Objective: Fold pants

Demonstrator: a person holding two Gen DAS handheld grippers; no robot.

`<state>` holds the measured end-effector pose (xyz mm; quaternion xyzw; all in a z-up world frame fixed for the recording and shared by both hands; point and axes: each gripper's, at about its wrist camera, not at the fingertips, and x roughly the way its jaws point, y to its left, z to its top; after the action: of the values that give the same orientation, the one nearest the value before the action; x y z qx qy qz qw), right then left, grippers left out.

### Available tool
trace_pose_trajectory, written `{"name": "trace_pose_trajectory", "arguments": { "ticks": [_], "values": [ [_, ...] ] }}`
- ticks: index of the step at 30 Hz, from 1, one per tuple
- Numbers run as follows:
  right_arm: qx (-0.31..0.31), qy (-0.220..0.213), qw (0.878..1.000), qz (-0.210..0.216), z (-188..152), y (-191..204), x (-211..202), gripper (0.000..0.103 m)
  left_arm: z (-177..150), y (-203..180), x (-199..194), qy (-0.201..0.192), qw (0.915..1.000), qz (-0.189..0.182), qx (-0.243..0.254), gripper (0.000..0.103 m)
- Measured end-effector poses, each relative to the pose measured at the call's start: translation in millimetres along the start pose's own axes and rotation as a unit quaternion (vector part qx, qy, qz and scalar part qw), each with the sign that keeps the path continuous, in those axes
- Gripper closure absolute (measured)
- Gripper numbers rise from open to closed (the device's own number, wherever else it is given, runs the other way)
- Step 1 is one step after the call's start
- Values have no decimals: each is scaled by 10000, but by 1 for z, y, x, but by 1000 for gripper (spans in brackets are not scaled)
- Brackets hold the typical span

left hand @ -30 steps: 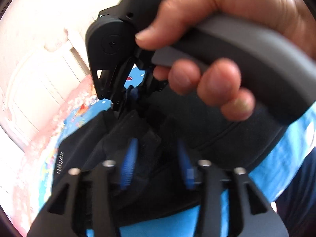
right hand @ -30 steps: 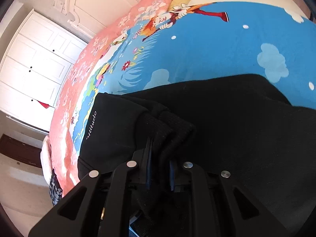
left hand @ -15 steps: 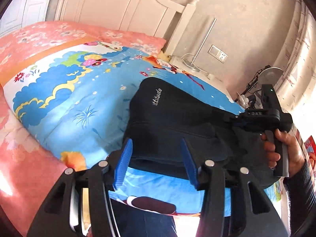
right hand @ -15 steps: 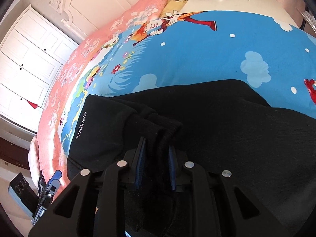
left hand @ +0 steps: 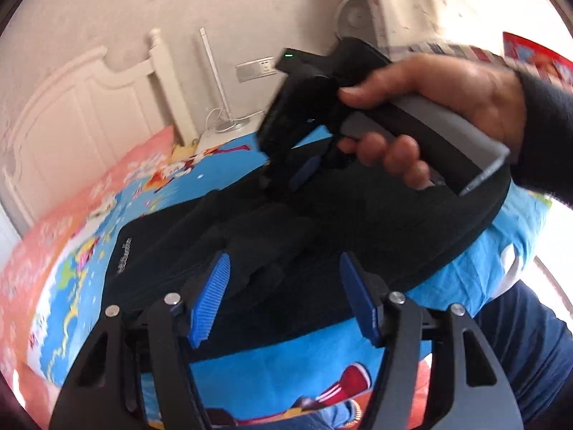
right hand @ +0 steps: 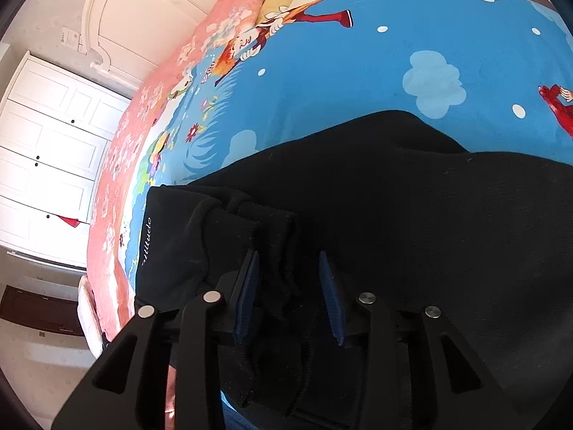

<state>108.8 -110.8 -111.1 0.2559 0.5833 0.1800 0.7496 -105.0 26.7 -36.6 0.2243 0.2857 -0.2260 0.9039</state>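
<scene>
The black pants point(left hand: 322, 229) lie folded on the blue cartoon bedspread point(left hand: 272, 365), with white lettering near one edge point(right hand: 146, 240). My left gripper point(left hand: 284, 294) is open and empty, hovering over the near edge of the pants. My right gripper point(right hand: 290, 297) has its jaws parted around the bunched ribbed cuffs point(right hand: 272, 243), the blue pads point(right hand: 247, 297) standing off the cloth. In the left wrist view the right gripper point(left hand: 304, 172) is held by a hand over the far side of the pants.
A white headboard point(left hand: 78, 114) and a pink pillow point(right hand: 229, 25) are at the bed's far end. White wardrobe doors point(right hand: 46, 150) stand beyond the bed. A lamp and wall socket point(left hand: 256, 68) sit by the headboard. The person's blue trousers point(left hand: 519, 351) are at the near edge.
My right gripper has opened, letting go of the cuffs it was shut on. My left gripper has swung back over the pants, still open.
</scene>
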Motion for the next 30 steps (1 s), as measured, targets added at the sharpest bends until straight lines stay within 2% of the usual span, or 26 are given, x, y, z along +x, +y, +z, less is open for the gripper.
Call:
{"name": "trace_pose_trajectory", "arguments": {
  "ticks": [2, 4, 5, 6, 7, 8, 9, 10, 13, 15, 17, 19, 20, 21, 22, 23, 25, 26, 27, 28, 30],
  "values": [
    [-26, 28, 10000, -82, 3, 1, 1, 62, 5, -23, 21, 131, 9988, 139, 444, 38],
    [-42, 51, 9999, -135, 6, 3, 3, 60, 7, -35, 43, 305, 9949, 582, 766, 39],
    [-94, 46, 9999, -118, 9, 6, 5, 58, 8, -37, 53, 476, 9931, 662, 848, 40],
    [-153, 36, 9999, -64, 10, 9, 7, 58, 7, -38, 60, 571, 9921, 660, 896, 48],
    [-212, 65, 9998, -11, 10, 11, 9, 65, 8, -38, 64, 620, 9916, 655, 924, 63],
    [-334, 146, 9993, 45, 10, 16, 13, 87, 9, -38, 67, 666, 9898, 812, 966, 76],
    [-406, 118, 9991, 1, 9, 19, 12, 88, 11, -37, 68, 672, 9879, 977, 998, 91],
    [-476, 43, 9988, -55, 8, 23, 9, 90, 14, -36, 66, 630, 9890, 938, 954, 92],
    [-597, -338, 9976, 31, 2, 31, -18, 91, 28, -33, 47, 280, 9907, 1005, 870, 92],
    [-538, -531, 9971, 68, -2, 28, -36, 91, 34, -37, 42, 180, 9926, 842, 860, 92],
    [-490, -535, 9974, -25, -4, 19, -36, 91, 31, -47, 50, 270, 9935, 645, 903, 92],
    [-537, -277, 9980, -163, -5, 11, -18, 91, 20, -53, 67, 540, 9934, 522, 871, 88],
    [-557, -211, 9978, -300, -8, 5, -9, 90, 17, -54, 70, 616, 9940, 409, 805, 84],
    [-543, -241, 9977, -325, -11, 0, -8, 89, 16, -53, 67, 590, 9956, 186, 701, 72],
    [-471, -361, 9980, -236, -14, -4, -15, 89, 17, -49, 59, 517, 9973, -58, 519, 52],
    [-401, -512, 9976, -225, -16, -8, -25, 83, 18, -41, 51, 422, 9984, -252, 262, 44],
    [-319, -930, 9946, -335, -20, -13, -49, 76, 16, -9, 29, 272, 9956, -631, -631, 41],
    [-257, -1173, 9918, -432, -24, -16, -64, 63, 13, 9, 21, 218, 9914, -729, -1064, 42],
    [-192, -1397, 9887, -506, -28, -18, -76, 48, 6, 31, 13, 173, 9845, -780, -1560, 47],
    [-173, -1611, 9852, -560, -30, -20, -87, 19, 0, 51, 9, 188, 9770, -747, -1990, 62],
    [-316, -1828, 9811, -546, -25, -23, -97, 15, -18, 92, 9, 305, 9569, -739, -2790, 79]
  ]
}}
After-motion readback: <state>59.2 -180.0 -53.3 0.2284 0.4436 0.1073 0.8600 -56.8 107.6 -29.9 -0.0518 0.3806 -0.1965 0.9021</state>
